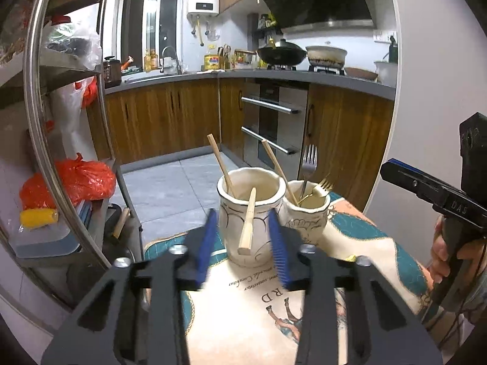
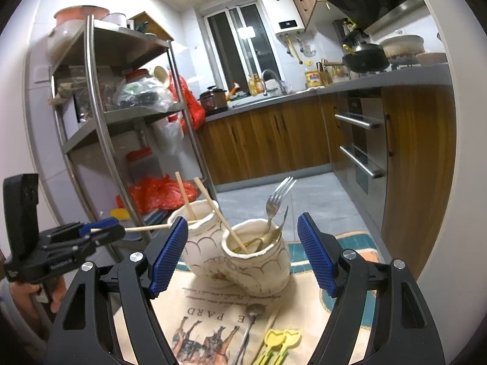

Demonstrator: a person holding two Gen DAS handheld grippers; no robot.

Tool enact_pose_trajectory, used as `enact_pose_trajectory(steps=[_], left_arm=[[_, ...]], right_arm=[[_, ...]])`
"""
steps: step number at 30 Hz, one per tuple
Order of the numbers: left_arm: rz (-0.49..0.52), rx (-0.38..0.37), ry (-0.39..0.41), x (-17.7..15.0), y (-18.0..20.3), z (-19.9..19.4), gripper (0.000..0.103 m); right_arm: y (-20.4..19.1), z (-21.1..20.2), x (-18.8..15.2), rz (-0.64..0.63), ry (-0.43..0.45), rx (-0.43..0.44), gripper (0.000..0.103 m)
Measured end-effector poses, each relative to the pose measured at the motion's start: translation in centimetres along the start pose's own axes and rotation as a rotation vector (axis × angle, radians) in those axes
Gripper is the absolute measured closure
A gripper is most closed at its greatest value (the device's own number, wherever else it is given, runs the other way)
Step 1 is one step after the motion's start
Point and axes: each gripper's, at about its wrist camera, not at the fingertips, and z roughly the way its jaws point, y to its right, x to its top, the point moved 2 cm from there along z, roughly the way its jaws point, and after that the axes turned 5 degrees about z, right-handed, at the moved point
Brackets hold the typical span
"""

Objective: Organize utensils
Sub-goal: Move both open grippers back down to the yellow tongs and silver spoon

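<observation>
We are dropping chopstick [image 1: 248, 223] into left jar [image 1: 248, 213]; left gripper [image 1: 243, 243] just releasing it. Right gripper [image 2: 240, 252] open, empty. Next: we are reaching for spoon [image 2: 249, 325], lower centre.

The tablecloth [image 2: 210, 313] carries large printed capitals reading "E PARD" in the right wrist view; in the left wrist view only "R D" shows, upside down. Lines of small cursive script above them are too fine to read. The right gripper [image 1: 395, 173] body bears embossed letters "DAS". The water heater [image 2: 284, 13] display is illegible.
</observation>
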Motion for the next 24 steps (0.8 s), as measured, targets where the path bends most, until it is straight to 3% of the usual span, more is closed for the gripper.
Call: enact_pose_trajectory(steps=[6, 11, 18, 22, 24], left_arm=[[-0.016, -0.013, 0.0, 0.0, -0.2, -0.1, 0.096], [-0.007, -0.009, 0.026, 2.0, -0.2, -0.2, 0.096], [0.011, 0.005, -0.023, 4.7, 0.3, 2.7, 0.096], [0.007, 0.008, -0.02, 4.5, 0.7, 2.7, 0.083], [0.008, 0.017, 0.002, 4.5, 0.6, 2.1, 0.053]], right_arm=[[0.3, 0.1, -0.1, 0.006, -0.005, 0.001, 0.028], [0.3, 0.1, -0.1, 0.008, -0.005, 0.001, 0.028], [0.7, 0.4, -0.5, 0.017, -0.028, -0.009, 0.028], [1.1, 0.2, -0.8, 0.009, -0.039, -0.033, 0.028], [1.4, 0.0, -0.9, 0.01, -0.045, -0.045, 0.028]])
